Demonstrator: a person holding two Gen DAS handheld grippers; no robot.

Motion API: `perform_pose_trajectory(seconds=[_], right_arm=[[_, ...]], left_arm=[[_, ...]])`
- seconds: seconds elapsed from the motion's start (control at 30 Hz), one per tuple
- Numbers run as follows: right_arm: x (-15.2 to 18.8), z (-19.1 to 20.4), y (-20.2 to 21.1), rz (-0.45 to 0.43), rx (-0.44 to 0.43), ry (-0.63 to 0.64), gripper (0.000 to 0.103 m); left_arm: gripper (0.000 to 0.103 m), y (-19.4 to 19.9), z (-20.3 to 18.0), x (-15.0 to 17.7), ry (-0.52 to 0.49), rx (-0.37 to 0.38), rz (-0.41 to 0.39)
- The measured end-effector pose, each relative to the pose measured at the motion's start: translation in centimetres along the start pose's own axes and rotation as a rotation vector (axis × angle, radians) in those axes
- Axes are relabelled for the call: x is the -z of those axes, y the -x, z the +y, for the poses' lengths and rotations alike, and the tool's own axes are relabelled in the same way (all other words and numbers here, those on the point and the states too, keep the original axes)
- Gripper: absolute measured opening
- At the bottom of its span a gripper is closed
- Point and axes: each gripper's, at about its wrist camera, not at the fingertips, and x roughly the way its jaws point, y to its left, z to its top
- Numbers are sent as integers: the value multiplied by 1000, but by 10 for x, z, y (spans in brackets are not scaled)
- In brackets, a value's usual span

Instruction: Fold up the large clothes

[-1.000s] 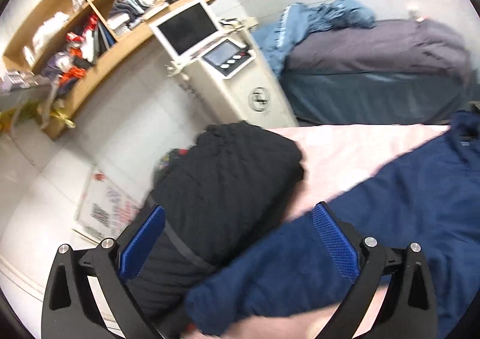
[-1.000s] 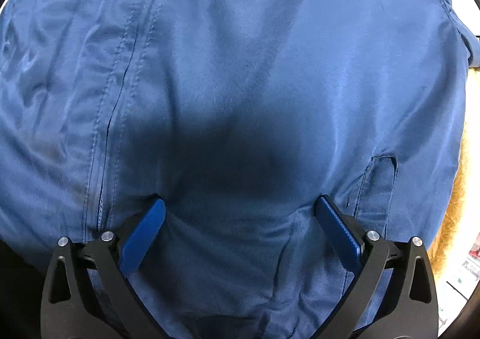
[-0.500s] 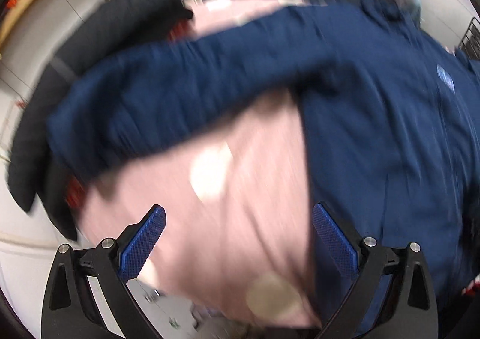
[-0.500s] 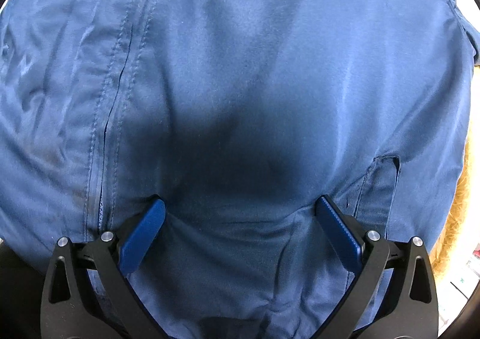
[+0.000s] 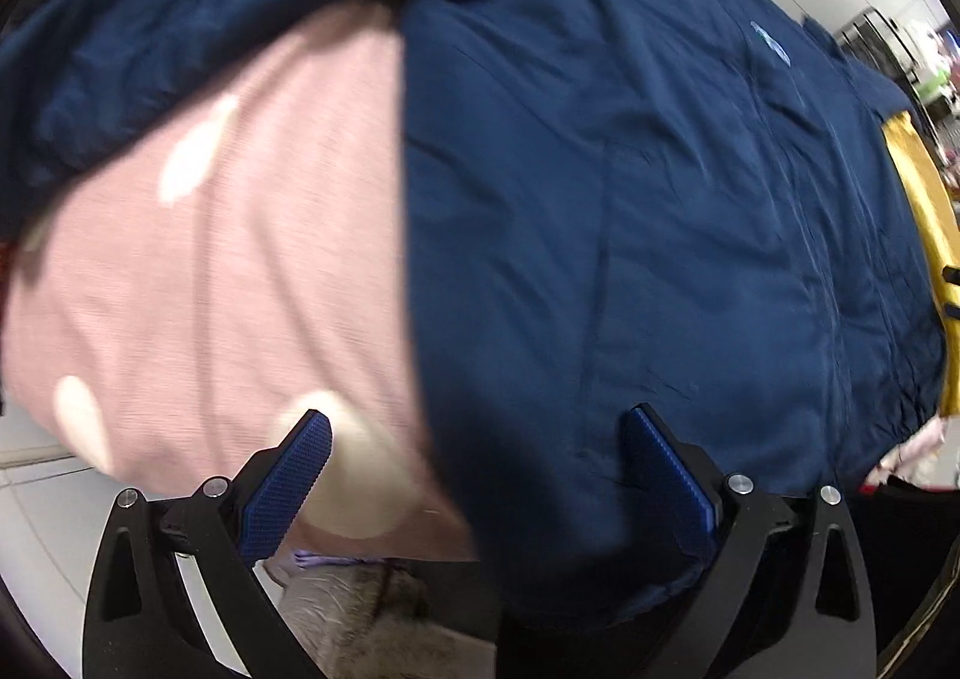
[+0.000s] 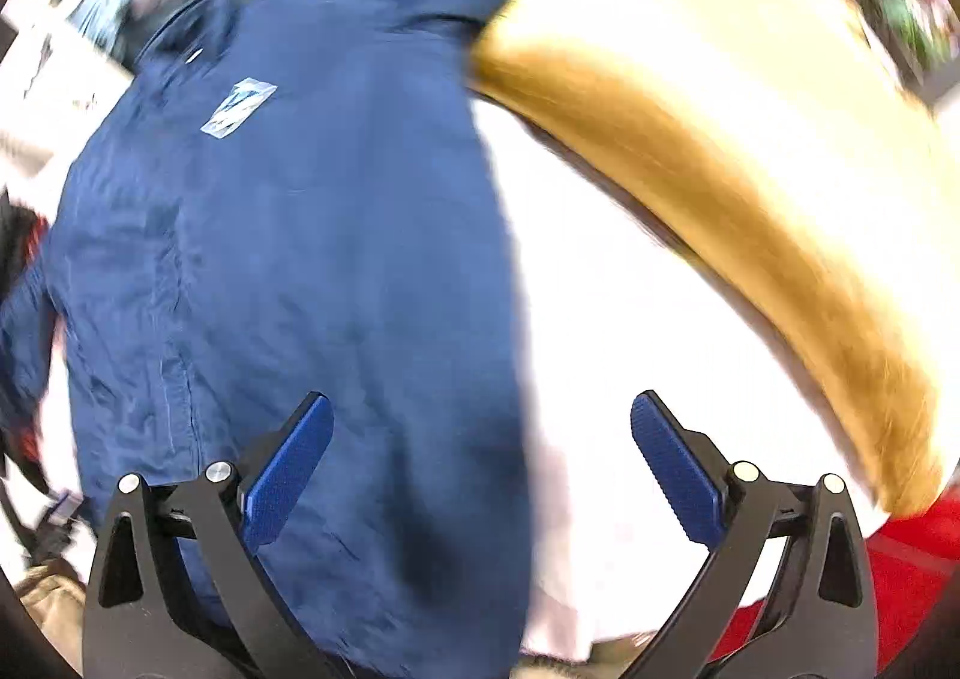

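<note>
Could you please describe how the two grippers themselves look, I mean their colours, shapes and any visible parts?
Both look identical. The left gripper and right gripper each have two black, angular, open-frame arms with triangular cut-outs and round silver screws at the joints. Each finger ends in a flat blue pad with a fine knurled texture. No cables, markings, hands or sleeves are visible.

A navy blue jacket (image 5: 630, 187) lies spread flat, front up, with one sleeve (image 5: 180, 18) stretched toward the frame's upper left.

Blurred yellow garment (image 6: 750, 187) beside jacket (image 6: 300, 259)
</note>
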Motion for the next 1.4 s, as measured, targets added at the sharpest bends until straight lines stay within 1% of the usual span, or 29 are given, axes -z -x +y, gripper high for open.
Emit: perform_pose_trajectory(seconds=[0.03, 0.07, 0.13, 0.17, 0.2, 0.23, 0.27, 0.3, 0.33, 0.37, 0.4, 0.47, 0.53, 0.6, 0.63, 0.67, 0.73, 0.77, 0.8, 0.83, 0.87, 0.93, 0.97, 1.03, 1.1, 1.2, 1.23, 1.33, 1.4], right_arm=[[7, -16, -3, 36, -48, -41, 97], [32, -22, -2, 60, -88, -65, 96], [58, -31, -14, 139, -183, -95, 95], [76, -20, -29, 161, -199, -95, 92], [88, -15, -38, 194, -224, -87, 86], [95, -12, -43, 211, -240, -81, 80], [105, -4, -50, 234, -248, -76, 52], [112, 3, -54, 249, -247, -67, 29], [117, 13, -54, 235, -244, -53, 28], [120, 23, -43, 211, -256, -12, 23], [120, 30, -35, 198, -267, 27, 21], [119, 43, -16, 178, -212, 122, 20], [119, 51, -12, 193, -143, 188, 20], [119, 50, -23, 224, -98, 216, 20], [119, 49, -31, 238, -80, 211, 20], [119, 46, -48, 267, -45, 189, 22], [119, 42, -67, 293, 6, 145, 32], [118, 40, -70, 291, 12, 127, 40], [118, 39, -70, 288, 8, 113, 47], [118, 38, -69, 284, 10, 113, 51], [117, 37, -64, 271, 20, 123, 56], [111, 34, -46, 230, 16, 140, 57], [106, 36, -40, 213, 8, 139, 59], [93, 32, -20, 152, 5, 131, 61], [70, 28, 1, 60, 21, 118, 67], [33, 18, 17, -33, 32, 76, 68], [25, 17, 19, -49, 37, 66, 68], [-16, 4, 19, -111, 46, 0, 68], [-42, -7, 22, -150, 28, -60, 68]], left_arm=[[96, -4, -4, 0, -9, 14, 12], [94, -9, -8, -1, -20, 27, 27], [81, -14, -15, -3, -38, 46, 50], [73, -18, -18, -4, -50, 49, 68], [59, -19, -21, -6, -64, 55, 78], [51, -17, -22, -8, -74, 76, 80], [37, -14, -23, -10, -88, 81, 79], [30, -7, -24, -12, -112, 83, 79], [28, 3, -23, -14, -136, 99, 73], [26, 9, -21, -14, -151, 109, 69], [26, 17, -19, -15, -178, 109, 69], [26, 19, -17, -14, -228, 83, 82], [27, 5, -17, -15, -257, 55, 109], [40, -20, -17, -14, -219, 15, 147], [43, -29, -18, -13, -196, -5, 146], [49, -33, -19, -13, -176, -27, 133], [66, -32, -18, -14, -139, -75, 121], [78, -28, -16, -14, -125, -107, 111], [79, -21, -12, -15, -108, -120, 87], [79, -13, -8, -16, -90, -130, 68], [79, -1, 0, -20, -62, -164, 39], [81, 19, 14, -28, -3, -204, -11], [82, 32, 23, -35, 41, -207, -48], [86, 48, 33, -47, 93, -200, -98], [86, 53, 33, -64, 108, -204, -123], [86, 52, 14, -89, 90, -196, -141], [86, 48, -2, -93, 87, -186, -143], [86, 40, -38, -104, 61, -133, -133], [86, 40, -56, -105, 28, -122, -131]])
